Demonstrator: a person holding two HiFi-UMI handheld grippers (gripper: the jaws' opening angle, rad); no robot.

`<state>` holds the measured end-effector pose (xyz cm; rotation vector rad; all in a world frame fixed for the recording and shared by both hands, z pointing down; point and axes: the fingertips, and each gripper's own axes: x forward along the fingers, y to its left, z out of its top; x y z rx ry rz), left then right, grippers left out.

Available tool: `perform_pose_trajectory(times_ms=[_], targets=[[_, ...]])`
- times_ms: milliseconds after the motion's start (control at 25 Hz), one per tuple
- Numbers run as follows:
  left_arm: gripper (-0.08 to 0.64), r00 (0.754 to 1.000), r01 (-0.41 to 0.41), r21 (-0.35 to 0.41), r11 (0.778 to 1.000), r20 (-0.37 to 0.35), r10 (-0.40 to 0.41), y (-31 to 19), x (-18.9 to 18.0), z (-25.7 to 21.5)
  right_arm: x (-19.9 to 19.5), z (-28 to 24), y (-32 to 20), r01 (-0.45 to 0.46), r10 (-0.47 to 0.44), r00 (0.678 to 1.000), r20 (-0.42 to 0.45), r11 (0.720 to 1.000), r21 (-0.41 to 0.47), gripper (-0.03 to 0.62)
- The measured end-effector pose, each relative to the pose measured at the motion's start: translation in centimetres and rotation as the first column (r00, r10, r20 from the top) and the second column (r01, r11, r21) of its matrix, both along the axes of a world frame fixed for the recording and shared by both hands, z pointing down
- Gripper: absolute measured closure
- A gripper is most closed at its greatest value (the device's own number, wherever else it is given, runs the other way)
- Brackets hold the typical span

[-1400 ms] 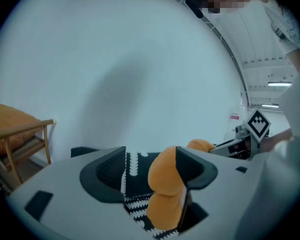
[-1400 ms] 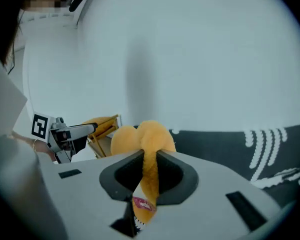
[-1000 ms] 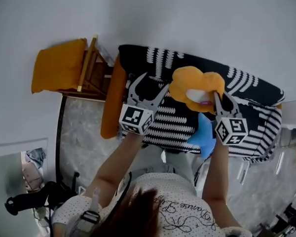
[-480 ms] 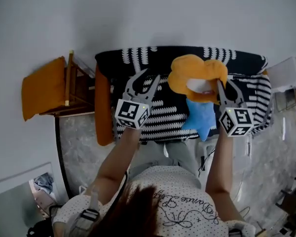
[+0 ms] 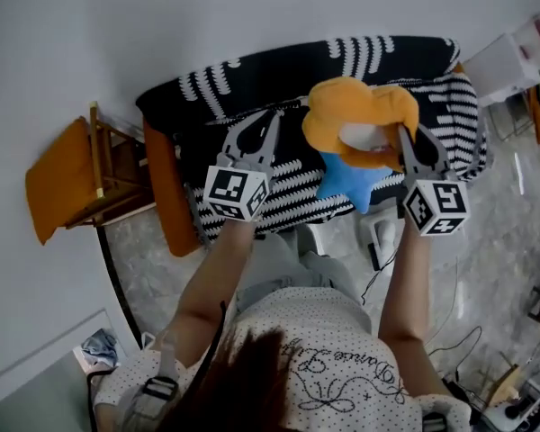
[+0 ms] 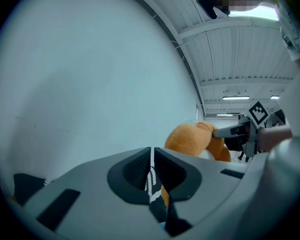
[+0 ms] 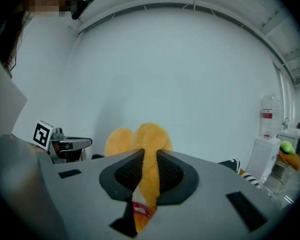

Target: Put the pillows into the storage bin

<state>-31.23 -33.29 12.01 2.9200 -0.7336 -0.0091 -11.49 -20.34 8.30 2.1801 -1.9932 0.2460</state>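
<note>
the right tool (image 5: 403,133) pinched a fold of the orange pillow (image 5: 358,115), which sat over the black-and-white striped storage bin (image 5: 216,84) in the head view. a blue star-shaped pillow (image 5: 346,180) showed just below it. the left tool (image 5: 272,117) was closing, its jaws nearly together, nothing between them.

Free above L end of storage bin (image 5: 175,97). R half blocked: orange pillow (image 5: 355,106) up over it, blue pillow (image 5: 346,180) at near edge. Wooden chair (image 5: 108,176) just L of bin.
</note>
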Motion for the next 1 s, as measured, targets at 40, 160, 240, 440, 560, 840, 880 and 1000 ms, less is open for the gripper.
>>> perform_pose_trajectory(times_ms=[40, 160, 240, 440, 560, 840, 880, 1000], targets=[[0.537, 1.000, -0.019, 0.006, 1.000, 0.002, 0.019, 1.1, 1.0, -0.2, 0.7, -0.1, 1.6, -0.021, 0.021, 1.000, 0.003, 1.000, 0.005, 0.529], [0.545, 0.997, -0.075, 0.017, 0.997, 0.010, 0.075, 4.9, 4.4, -0.7, 3.0, -0.2, 6.9, -0.081, 0.081, 0.997, 0.008, 0.997, 0.014, 0.529], [0.546, 0.993, -0.117, 0.024, 0.993, 0.016, 0.116, 7.9, 6.8, -1.0, 4.7, -0.4, 10.6, -0.122, 0.122, 0.993, 0.011, 0.992, 0.025, 0.529], [0.551, 0.971, -0.238, 0.052, 0.970, 0.034, 0.236, 16.8, 12.9, -1.2, 8.3, -0.2, 21.0, -0.227, 0.226, 0.974, 0.018, 0.973, 0.035, 0.529], [0.554, 0.946, -0.326, 0.067, 0.943, 0.028, 0.324, 22.2, 16.3, -1.4, 10.2, 0.3, 27.3, -0.306, 0.306, 0.952, 0.015, 0.951, 0.035, 0.529], [0.554, 0.889, -0.458, 0.079, 0.885, 0.024, 0.458, 31.8, 22.2, -1.9, 13.8, 0.0, 39.0, -0.454, 0.454, 0.891, 0.014, 0.890, 0.051, 0.529], [0.554, 0.881, -0.472, 0.081, 0.878, 0.025, 0.472, 32.9, 22.9, -2.0, 14.1, 0.0, 40.3, -0.470, 0.470, 0.883, 0.014, 0.881, 0.053, 0.529], [0.554, 0.852, -0.523, 0.088, 0.848, 0.033, 0.522, 35.7, 24.6, -1.9, 14.8, 0.3, 43.5, -0.519, 0.519, 0.855, 0.016, 0.853, 0.058, 0.528]])
